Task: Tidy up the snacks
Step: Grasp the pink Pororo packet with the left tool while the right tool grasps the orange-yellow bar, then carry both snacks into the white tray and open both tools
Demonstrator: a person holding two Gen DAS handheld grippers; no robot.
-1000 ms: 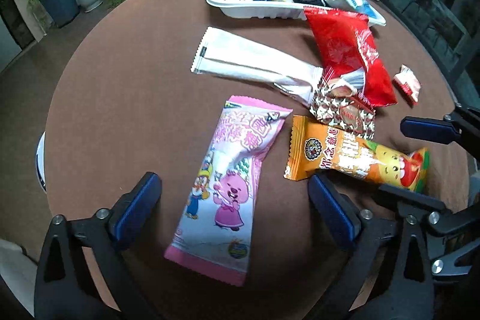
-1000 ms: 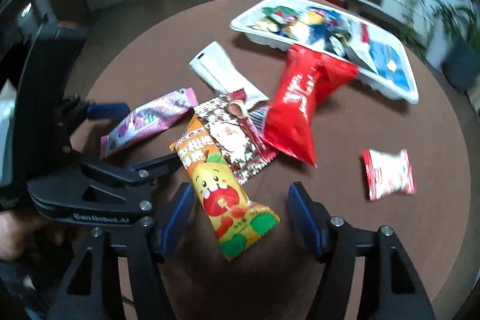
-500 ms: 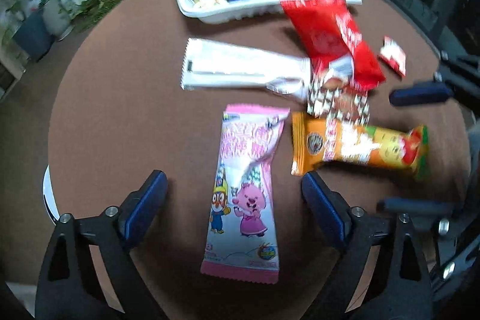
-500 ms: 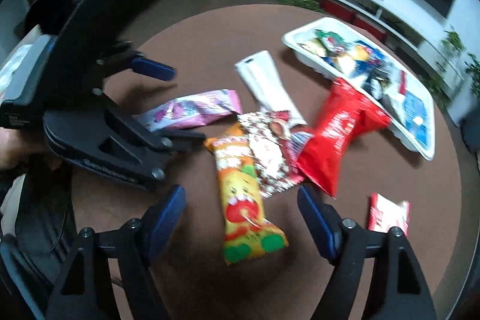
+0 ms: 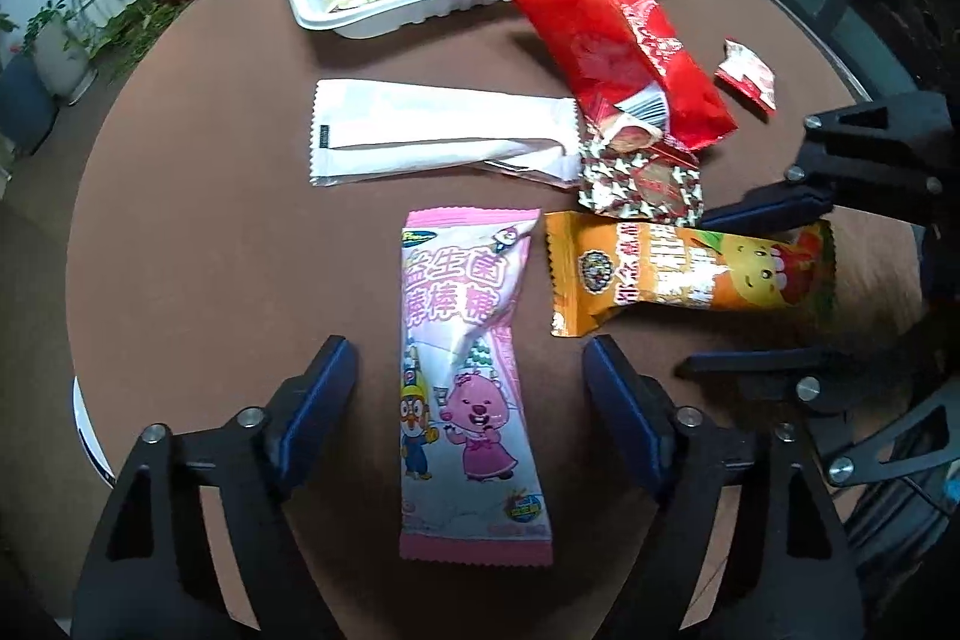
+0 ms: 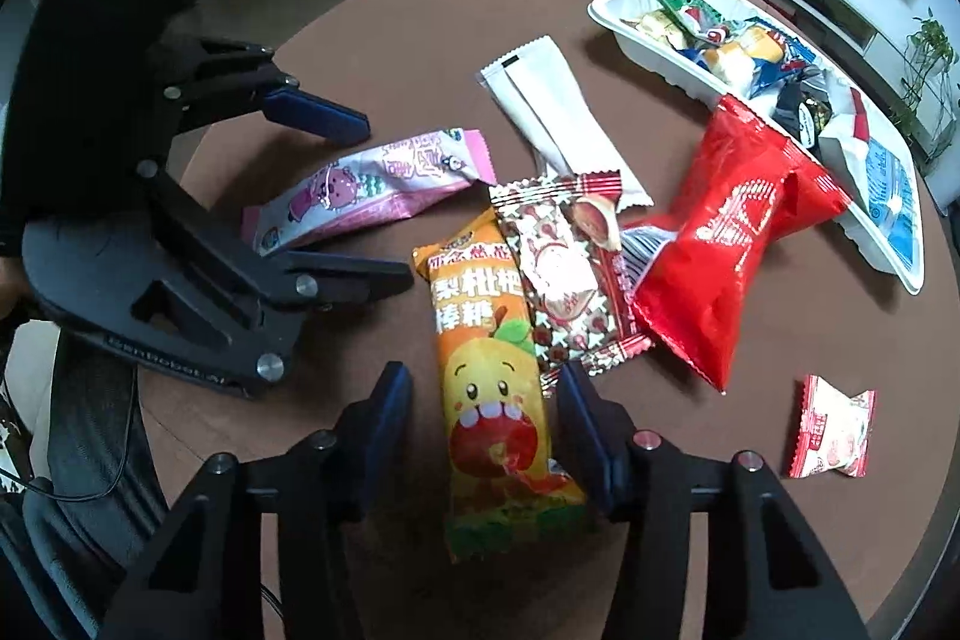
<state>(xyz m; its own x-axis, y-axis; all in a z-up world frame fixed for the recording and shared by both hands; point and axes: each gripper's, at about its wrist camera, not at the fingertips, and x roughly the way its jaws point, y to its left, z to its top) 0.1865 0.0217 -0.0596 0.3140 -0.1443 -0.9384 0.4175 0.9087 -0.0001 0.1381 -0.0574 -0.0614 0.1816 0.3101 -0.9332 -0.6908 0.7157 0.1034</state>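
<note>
1. Left gripper [image 5: 468,388], seen from the left wrist, straddles the pink packet [image 5: 465,376] with both pads clear of it; its jaws have just been closing. That packet lies on the brown round table [image 5: 198,232], the white tray [image 5: 384,22] of snacks at the far edge.
2. Right gripper [image 6: 483,421], seen from the right wrist, straddles the orange packet [image 6: 492,376], jaws spread and just closing, not yet pinching. A patterned packet [image 6: 564,274] overlaps the orange packet's edge.
</note>
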